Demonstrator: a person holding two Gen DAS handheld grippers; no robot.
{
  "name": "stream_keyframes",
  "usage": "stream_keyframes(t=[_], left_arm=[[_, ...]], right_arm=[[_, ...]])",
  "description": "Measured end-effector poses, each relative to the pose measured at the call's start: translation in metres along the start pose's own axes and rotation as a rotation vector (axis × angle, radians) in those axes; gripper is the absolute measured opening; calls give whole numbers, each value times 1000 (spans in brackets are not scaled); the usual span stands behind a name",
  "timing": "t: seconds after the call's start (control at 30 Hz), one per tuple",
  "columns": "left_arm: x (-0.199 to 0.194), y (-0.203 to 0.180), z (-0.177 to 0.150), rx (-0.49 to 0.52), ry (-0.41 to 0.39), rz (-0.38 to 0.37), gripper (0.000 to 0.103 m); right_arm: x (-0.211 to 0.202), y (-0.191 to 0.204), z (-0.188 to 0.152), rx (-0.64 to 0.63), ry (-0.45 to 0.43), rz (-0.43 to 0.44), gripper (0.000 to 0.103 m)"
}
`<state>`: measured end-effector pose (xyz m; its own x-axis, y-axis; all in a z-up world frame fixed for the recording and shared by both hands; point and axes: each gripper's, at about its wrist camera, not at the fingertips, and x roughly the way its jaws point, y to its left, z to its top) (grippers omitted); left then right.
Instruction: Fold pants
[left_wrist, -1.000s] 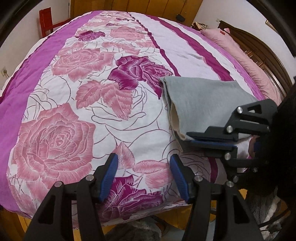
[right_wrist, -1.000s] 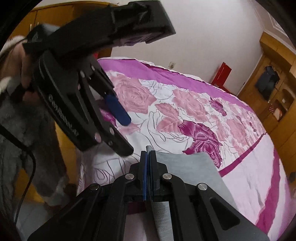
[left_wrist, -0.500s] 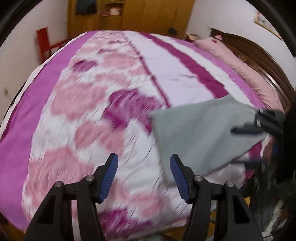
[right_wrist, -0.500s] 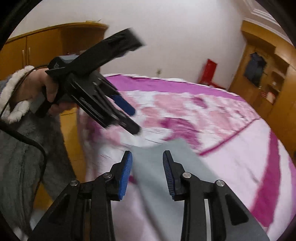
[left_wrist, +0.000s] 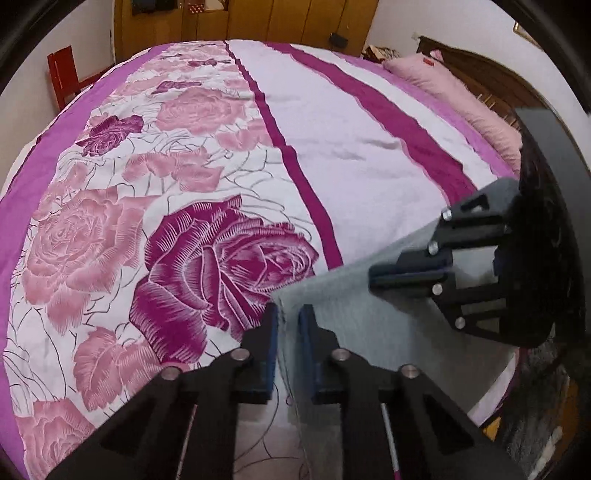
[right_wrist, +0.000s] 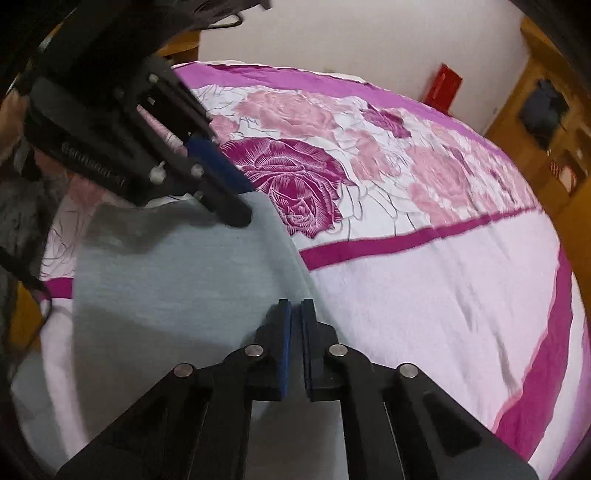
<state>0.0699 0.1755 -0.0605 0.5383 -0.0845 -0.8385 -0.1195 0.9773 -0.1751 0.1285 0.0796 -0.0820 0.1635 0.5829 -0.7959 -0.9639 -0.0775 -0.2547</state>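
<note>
The grey folded pants (left_wrist: 354, 328) hang taut between my two grippers above the rose-patterned bedspread (left_wrist: 207, 236). My left gripper (left_wrist: 287, 317) is shut on the near left corner of the pants. My right gripper (left_wrist: 373, 277) shows at the right of the left wrist view, shut on the pants' far edge. In the right wrist view the pants (right_wrist: 177, 280) spread to the left, my right gripper (right_wrist: 296, 308) pinches their edge, and the left gripper (right_wrist: 236, 206) grips the far corner.
A pink pillow (left_wrist: 461, 92) and dark wooden headboard (left_wrist: 491, 81) lie at the bed's right end. A red chair (left_wrist: 64, 79) stands by the wall at left. Wooden wardrobes (left_wrist: 240, 18) line the back wall. The bed's near edge is just below the grippers.
Both grippers, open half a second ago, have closed on the pants' edge. The pants now hang stretched between them, over the bed's near side.
</note>
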Motion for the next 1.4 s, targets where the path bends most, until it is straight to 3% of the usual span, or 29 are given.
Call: stream_keyframes(t=[0.27, 0.37, 0.43, 0.5, 0.73, 0.83, 0.93, 0.97, 1.0, 1.13, 1.4], left_arm=[[-6, -2, 2, 2, -34, -4, 5], [-12, -4, 0, 12, -56, 2, 5], [-14, -7, -1, 27, -55, 12, 5], [-14, -7, -2, 31, -54, 18, 5], [-14, -8, -1, 29, -47, 5, 5], [-12, -7, -2, 27, -39, 9, 5], [-14, -9, -3, 34, -44, 9, 5], [-14, -9, -3, 35, -44, 10, 5], [-15, -10, -4, 35, -46, 13, 5], [-15, -8, -5, 26, -47, 23, 5], [-22, 4, -5, -16, -62, 39, 5]], right_arm=[[-9, 4, 14, -51, -37, -96, 0], [-6, 1, 17, -52, -2, -8, 2], [-4, 2, 14, -67, 15, -10, 11], [0, 2, 10, -70, 32, 11, 12], [9, 0, 10, -75, 87, 15, 13], [11, -1, 12, -87, 92, -22, 26], [12, -4, 12, -73, 91, 4, 25], [12, -5, 13, -68, 90, 12, 20], [11, -3, 14, -66, 89, 45, 6], [10, 8, 13, -112, 82, -13, 1], [3, 12, 22, -154, 57, -119, 1]])
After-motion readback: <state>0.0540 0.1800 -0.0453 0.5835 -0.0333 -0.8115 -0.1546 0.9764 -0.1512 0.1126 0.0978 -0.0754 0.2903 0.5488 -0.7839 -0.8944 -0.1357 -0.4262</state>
